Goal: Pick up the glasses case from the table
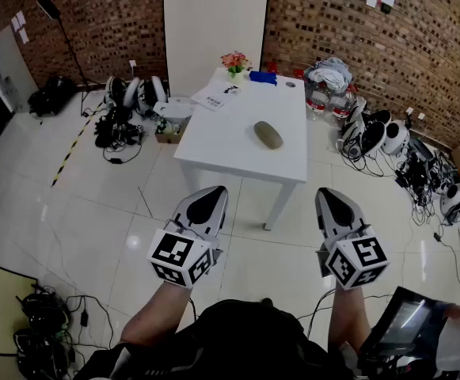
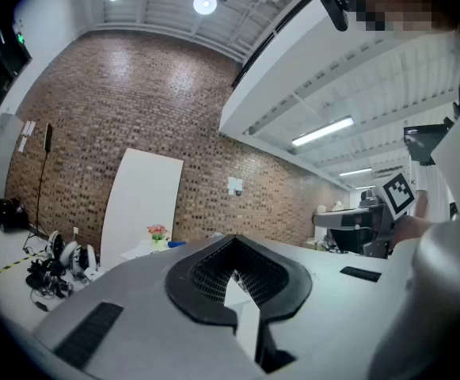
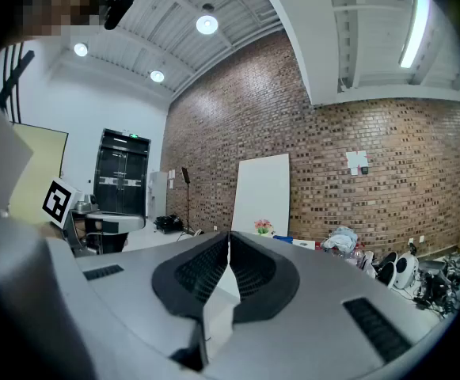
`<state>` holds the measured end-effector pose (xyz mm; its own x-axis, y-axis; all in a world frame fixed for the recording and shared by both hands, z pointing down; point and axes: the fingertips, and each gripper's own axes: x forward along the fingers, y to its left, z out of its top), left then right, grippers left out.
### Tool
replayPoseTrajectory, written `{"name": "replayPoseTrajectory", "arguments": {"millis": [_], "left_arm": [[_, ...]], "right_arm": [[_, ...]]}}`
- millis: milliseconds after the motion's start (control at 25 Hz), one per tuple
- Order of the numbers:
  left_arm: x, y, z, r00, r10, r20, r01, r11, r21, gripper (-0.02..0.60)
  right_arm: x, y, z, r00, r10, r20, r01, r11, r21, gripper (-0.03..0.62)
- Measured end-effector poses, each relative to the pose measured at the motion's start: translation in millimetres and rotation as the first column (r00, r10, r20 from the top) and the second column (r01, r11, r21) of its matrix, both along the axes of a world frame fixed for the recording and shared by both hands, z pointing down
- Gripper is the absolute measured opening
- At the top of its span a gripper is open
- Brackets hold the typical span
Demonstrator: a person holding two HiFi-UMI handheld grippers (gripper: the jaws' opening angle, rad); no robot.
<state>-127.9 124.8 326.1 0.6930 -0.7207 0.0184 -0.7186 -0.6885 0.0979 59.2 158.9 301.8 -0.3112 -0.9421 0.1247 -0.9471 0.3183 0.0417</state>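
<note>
The glasses case (image 1: 268, 134), an olive-grey oval, lies flat on the white table (image 1: 214, 145), near the table's middle. Both grippers hang over the floor, short of the table's front edge. My left gripper (image 1: 214, 191) is shut with nothing in it and points toward the table. My right gripper (image 1: 329, 193) is shut and empty too, level with the left one. In the left gripper view the left gripper (image 2: 233, 242) has its jaws closed together, and in the right gripper view the right gripper (image 3: 229, 237) likewise. The case shows in neither gripper view.
On the table's far end stand a flower pot (image 1: 235, 62), a blue object (image 1: 263, 77) and a booklet (image 1: 216, 96). Helmets and cables crowd the floor at left (image 1: 123, 117) and right (image 1: 372, 137). A white panel (image 1: 214, 22) leans on the brick wall.
</note>
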Motion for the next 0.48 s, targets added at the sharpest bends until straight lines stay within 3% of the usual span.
{"name": "replayPoseTrajectory", "arguments": {"millis": [480], "left_arm": [[-9.1,-49.8,17.6,0.999,0.027,0.021,-0.027,0.999,-0.025,0.002]], "right_arm": [[-14.1,-55.6,11.3,1.000,-0.008,0.009,0.008,1.000,-0.018,0.000]]}}
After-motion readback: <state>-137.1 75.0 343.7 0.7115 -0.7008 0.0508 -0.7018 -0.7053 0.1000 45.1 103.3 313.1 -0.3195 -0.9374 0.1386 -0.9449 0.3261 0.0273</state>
